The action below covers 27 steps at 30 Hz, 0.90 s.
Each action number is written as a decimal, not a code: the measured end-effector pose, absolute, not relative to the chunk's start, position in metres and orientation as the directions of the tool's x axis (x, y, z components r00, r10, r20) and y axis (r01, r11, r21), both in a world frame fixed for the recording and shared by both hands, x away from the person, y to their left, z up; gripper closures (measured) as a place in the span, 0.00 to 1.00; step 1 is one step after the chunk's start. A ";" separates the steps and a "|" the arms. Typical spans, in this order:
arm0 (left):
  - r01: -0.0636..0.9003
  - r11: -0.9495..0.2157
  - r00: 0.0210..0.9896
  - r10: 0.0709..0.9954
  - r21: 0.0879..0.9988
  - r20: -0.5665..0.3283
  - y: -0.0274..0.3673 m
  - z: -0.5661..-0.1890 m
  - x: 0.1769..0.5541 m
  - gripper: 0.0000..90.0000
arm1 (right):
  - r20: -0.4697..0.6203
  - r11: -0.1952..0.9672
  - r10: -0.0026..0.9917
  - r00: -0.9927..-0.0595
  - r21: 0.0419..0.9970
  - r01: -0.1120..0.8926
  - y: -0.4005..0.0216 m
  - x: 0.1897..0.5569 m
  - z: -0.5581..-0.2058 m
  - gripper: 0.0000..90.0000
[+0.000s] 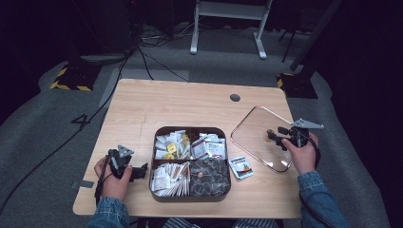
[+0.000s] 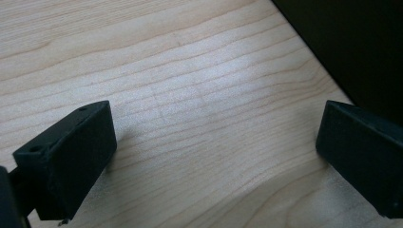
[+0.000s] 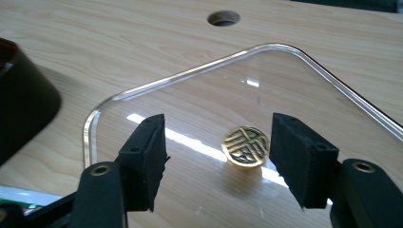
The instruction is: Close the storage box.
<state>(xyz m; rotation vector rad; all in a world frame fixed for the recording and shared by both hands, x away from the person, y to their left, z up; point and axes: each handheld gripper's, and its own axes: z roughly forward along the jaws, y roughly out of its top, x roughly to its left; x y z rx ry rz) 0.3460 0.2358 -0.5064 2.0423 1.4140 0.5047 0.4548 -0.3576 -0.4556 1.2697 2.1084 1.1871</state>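
1. One light wooden table (image 1: 142, 109) carried everything, with a single round cable hole (image 1: 235, 98) near its far edge.
2. One clear lid (image 1: 252, 128) with rounded corners lay flat on the table, just right of the box and apart from it. It was the thing being worked on.
3. One dark square box (image 1: 191, 197) sat near the front edge, split into four compartments, all filled with tea bags and sachets too many to count. It stood uncovered.
4. Two grippers were in play. The left gripper (image 1: 141, 172) rested on the table just beside the box's left wall, jaws spread wide with nothing but bare wood between them in its own view.
5. The right gripper (image 3: 216, 159) hovered over the lid. Its jaws stood apart on either side of the knob, closer on the right side, with neither pad pressing on it, so the grip was released.
6. One loose packet (image 1: 241, 167) with red and green print lay between box and lid.
7. One brass knob (image 3: 246, 145) with a cut pattern stood at the lid's centre.
8. Judged step: lining up on the knob to pick the lid up. The next move probably called for lowering squarely, closing on the knob, then lifting level and carrying the lid over the box.
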 end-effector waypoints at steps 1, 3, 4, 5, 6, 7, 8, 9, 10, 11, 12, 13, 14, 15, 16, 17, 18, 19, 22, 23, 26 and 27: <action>0.705 -0.255 0.361 0.932 0.662 -0.026 0.236 -0.506 0.346 0.00 | 0.080 0.224 0.860 -0.504 0.828 0.515 -0.358 0.455 -0.456 0.42; 0.705 -0.256 0.362 0.932 0.662 -0.025 0.236 -0.506 0.346 0.00 | 0.085 0.217 0.870 -0.485 0.818 0.533 -0.362 0.461 -0.463 0.42; 0.706 -0.257 0.363 0.931 0.660 -0.026 0.236 -0.506 0.346 0.00 | 0.085 0.217 0.870 -0.485 0.818 0.533 -0.362 0.461 -0.463 0.42; 0.705 -0.259 0.366 0.930 0.660 -0.025 0.236 -0.506 0.345 0.00 | 0.088 0.218 0.873 -0.480 0.810 0.545 -0.362 0.464 -0.467 0.42; 0.705 -0.257 0.365 0.931 0.661 -0.027 0.236 -0.506 0.345 0.00 | 0.082 0.225 0.872 -0.482 0.808 0.545 -0.362 0.466 -0.469 0.42; 0.705 -0.257 0.366 0.930 0.661 -0.029 0.236 -0.506 0.345 0.00 | 0.078 0.229 0.874 -0.479 0.804 0.548 -0.361 0.468 -0.470 0.42; 0.705 -0.258 0.367 0.930 0.661 -0.028 0.236 -0.506 0.344 0.00 | 0.075 0.234 0.875 -0.479 0.800 0.552 -0.361 0.470 -0.472 0.42; 0.704 -0.260 0.369 0.929 0.661 -0.027 0.236 -0.506 0.344 0.00 | 0.073 0.239 0.874 -0.481 0.798 0.554 -0.360 0.472 -0.473 0.42; 0.703 -0.262 0.372 0.928 0.662 -0.028 0.236 -0.506 0.344 0.00 | 0.074 0.241 0.872 -0.483 0.795 0.557 -0.359 0.474 -0.474 0.42; 0.702 -0.263 0.372 0.928 0.662 -0.026 0.236 -0.506 0.344 0.00 | 0.073 0.245 0.871 -0.486 0.792 0.559 -0.358 0.476 -0.476 0.42; 0.701 -0.264 0.372 0.928 0.663 -0.025 0.236 -0.506 0.344 0.00 | 0.069 0.252 0.870 -0.488 0.789 0.560 -0.357 0.477 -0.477 0.42; 0.701 -0.266 0.375 0.927 0.662 -0.025 0.236 -0.506 0.343 0.00 | 0.067 0.257 0.869 -0.490 0.785 0.564 -0.356 0.479 -0.479 0.44; 0.701 -0.267 0.377 0.926 0.661 -0.025 0.236 -0.506 0.343 0.00 | 0.059 0.269 0.869 -0.491 0.777 0.569 -0.356 0.481 -0.480 0.47; 0.700 -0.271 0.380 0.925 0.661 -0.023 0.236 -0.506 0.343 0.00 | 0.049 0.282 0.869 -0.493 0.769 0.574 -0.356 0.482 -0.481 0.49; 0.700 -0.271 0.380 0.924 0.661 -0.024 0.236 -0.506 0.343 0.00 | 0.044 0.289 0.869 -0.493 0.764 0.577 -0.355 0.484 -0.482 0.50; 0.700 -0.271 0.381 0.924 0.661 -0.024 0.236 -0.506 0.343 0.00 | 0.044 0.290 0.870 -0.491 0.760 0.581 -0.355 0.485 -0.484 0.50; 0.700 -0.271 0.381 0.924 0.661 -0.024 0.236 -0.506 0.343 0.00 | 0.044 0.293 0.869 -0.492 0.756 0.585 -0.354 0.486 -0.485 0.51; 0.700 -0.271 0.381 0.924 0.661 -0.024 0.236 -0.506 0.343 0.00 | 0.043 0.300 0.866 -0.498 0.752 0.587 -0.354 0.487 -0.487 0.53; 0.700 -0.272 0.381 0.924 0.661 -0.023 0.236 -0.506 0.343 0.00 | 0.030 0.323 0.862 -0.506 0.737 0.593 -0.351 0.489 -0.491 0.58; 0.700 -0.271 0.381 0.924 0.661 -0.024 0.236 -0.506 0.343 0.00 | 0.021 0.331 0.861 -0.508 0.734 0.593 -0.351 0.489 -0.492 0.60; 0.700 -0.271 0.381 0.924 0.661 -0.024 0.236 -0.506 0.343 0.00 | 0.002 0.341 0.862 -0.507 0.737 0.583 -0.352 0.489 -0.493 0.65; 0.700 -0.271 0.381 0.924 0.661 -0.024 0.236 -0.506 0.343 0.00 | 0.009 0.335 0.861 -0.508 0.742 0.581 -0.353 0.489 -0.493 0.65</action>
